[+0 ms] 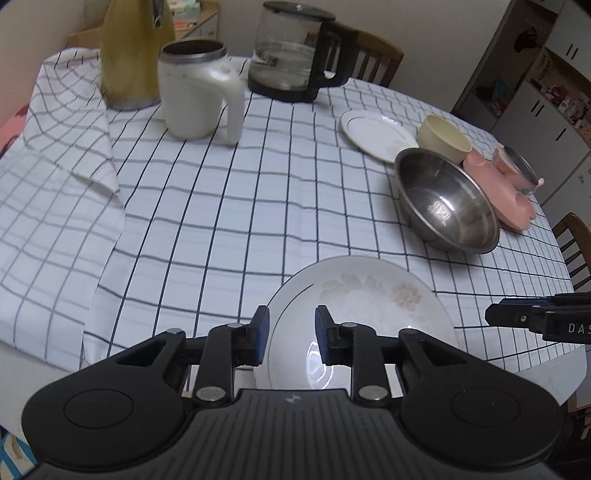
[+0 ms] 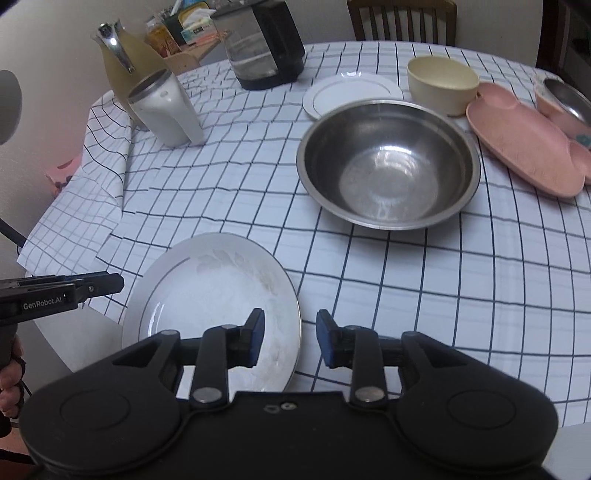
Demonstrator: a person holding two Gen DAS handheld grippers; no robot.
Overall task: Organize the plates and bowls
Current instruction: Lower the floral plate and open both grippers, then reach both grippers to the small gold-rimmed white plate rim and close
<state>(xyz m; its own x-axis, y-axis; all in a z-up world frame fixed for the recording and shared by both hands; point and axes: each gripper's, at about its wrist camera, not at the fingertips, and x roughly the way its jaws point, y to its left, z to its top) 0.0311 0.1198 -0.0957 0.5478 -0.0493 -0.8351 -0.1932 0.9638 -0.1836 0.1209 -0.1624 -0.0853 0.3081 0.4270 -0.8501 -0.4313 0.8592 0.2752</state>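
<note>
A large white plate with a faint leaf pattern (image 1: 365,295) lies at the table's near edge; it also shows in the right wrist view (image 2: 210,288). My left gripper (image 1: 291,338) is open, its jaws straddling the plate's left rim. My right gripper (image 2: 290,338) is open, its jaws astride the plate's right rim. A steel bowl (image 2: 388,162) sits mid-table, also in the left wrist view (image 1: 447,203). Behind it are a small white plate (image 2: 351,92), a cream bowl (image 2: 441,83), a pink divided plate (image 2: 524,144) and a pink steel-lined bowl (image 2: 563,99).
A white mug (image 1: 195,88), a yellow thermos (image 1: 133,51) and a glass coffee pot (image 1: 291,51) stand at the back left. The checked tablecloth (image 1: 221,206) is folded over at the left. Wooden chairs (image 2: 402,18) stand behind the table.
</note>
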